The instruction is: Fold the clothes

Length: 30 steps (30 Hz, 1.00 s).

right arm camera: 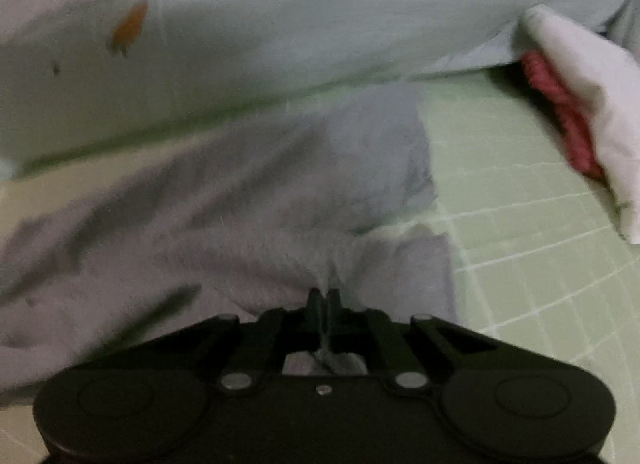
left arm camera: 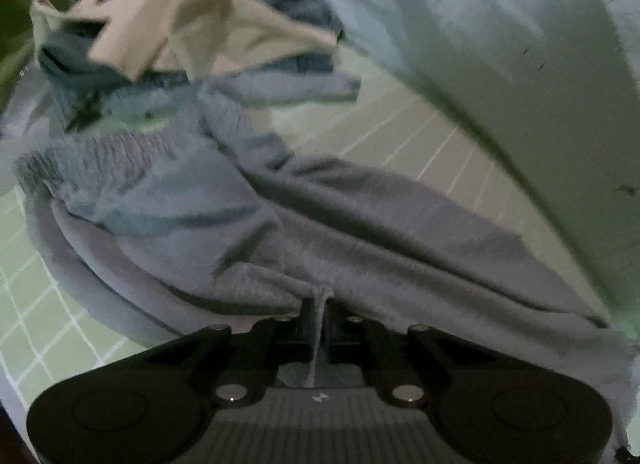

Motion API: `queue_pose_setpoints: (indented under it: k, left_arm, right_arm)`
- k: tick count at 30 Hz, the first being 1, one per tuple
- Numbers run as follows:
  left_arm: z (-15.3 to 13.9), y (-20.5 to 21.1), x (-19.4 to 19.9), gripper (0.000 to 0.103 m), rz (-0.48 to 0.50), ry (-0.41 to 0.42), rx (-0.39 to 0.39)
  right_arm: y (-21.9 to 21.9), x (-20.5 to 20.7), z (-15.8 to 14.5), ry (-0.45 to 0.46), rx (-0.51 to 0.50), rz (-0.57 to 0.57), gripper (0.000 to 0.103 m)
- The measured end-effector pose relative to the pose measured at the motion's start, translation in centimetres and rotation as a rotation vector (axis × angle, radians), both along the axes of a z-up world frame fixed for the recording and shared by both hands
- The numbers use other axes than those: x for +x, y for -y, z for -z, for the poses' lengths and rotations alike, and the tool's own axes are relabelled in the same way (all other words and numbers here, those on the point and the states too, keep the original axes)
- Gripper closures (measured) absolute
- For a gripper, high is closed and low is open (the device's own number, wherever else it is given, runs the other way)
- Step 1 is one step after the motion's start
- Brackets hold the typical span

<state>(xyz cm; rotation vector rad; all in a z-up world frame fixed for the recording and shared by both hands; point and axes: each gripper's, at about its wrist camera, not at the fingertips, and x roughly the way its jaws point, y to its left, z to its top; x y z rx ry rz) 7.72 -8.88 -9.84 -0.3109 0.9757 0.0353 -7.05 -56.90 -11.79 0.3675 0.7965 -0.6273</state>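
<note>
1. The biggest risk here is a slip. The left gripper is clenched on just a thin pinch of the grey trousers, and a sharp tug could pull that bit of cloth free.
2. The right gripper is in the same spot, clamped on a small bunch of the grey cloth. If the two hands move unevenly, the fold could come out skewed.
3. There's a snag risk too. The waistband lies far left, touching the pile of clothes, so a drag may pull that pile along.
4. The trousers lie spread on the green checked mat, running away from both sets of fingers, with the pinched cloth right between the tips.
5. A pale sheet borders the far side. A white and red bundle sits far right, well apart.
</note>
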Motion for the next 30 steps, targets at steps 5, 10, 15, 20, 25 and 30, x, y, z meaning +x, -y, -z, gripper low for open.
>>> queue_pose_setpoints:
  k: [5, 10, 15, 20, 25, 30]
  left_arm:
    - [-2.1, -2.2, -3.7, 0.098, 0.0, 0.043, -0.015]
    - [-0.2, -4.1, -7.3, 0.098, -0.012, -0.056, -0.001]
    - [1.8, -3.7, -9.2, 0.091, 0.011, -0.157, 0.067]
    - [0.7, -2.3, -10.4, 0.058, 0.08, -0.083, 0.113]
    - [0.4, -0.3, -10.8, 0.048, 0.117, -0.052, 0.12]
    - [0.8, 2.3, -11.2, 0.041, 0.138, -0.063, 0.131]
  right_arm:
    - [-1.8, -5.1, -4.6, 0.08, -0.102, 0.063, 0.101]
    - [-2.1, -10.6, -5.8, 0.099, -0.076, 0.141, 0.101]
    - [-2.9, -12.7, -3.5, 0.002, -0.014, 0.1, 0.074]
    - [-2.8, -15.2, -4.5, 0.061, -0.025, 0.148, 0.051]
    - [-0.6, -18.0, -4.1, 0.107, 0.02, 0.275, 0.04]
    - [0.5, -19.0, -1.8, 0.031, 0.039, 0.286, 0.03]
